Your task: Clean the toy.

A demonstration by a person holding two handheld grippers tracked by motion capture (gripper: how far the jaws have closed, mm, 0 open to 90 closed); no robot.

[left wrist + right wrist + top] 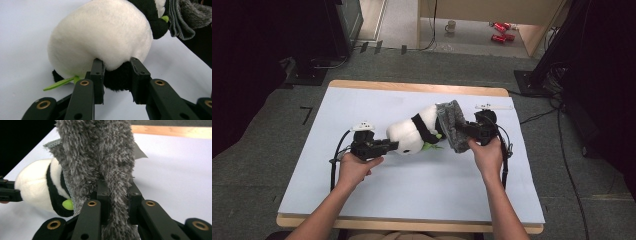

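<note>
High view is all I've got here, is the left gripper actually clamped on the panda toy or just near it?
Observer: Clamped. In the left gripper view, the left gripper pinches a black part at the bottom end of the panda toy.
Operator: And the right one, does it have the grey cloth?
Observer: Yes. In the right gripper view, the right gripper is shut on a fold of the grey fuzzy cloth.
Operator: What's the green bit under the panda?
Observer: In the left gripper view it is a thin green leaf-shaped strip that sticks out beside the left jaw, low over the white table cover.
</note>
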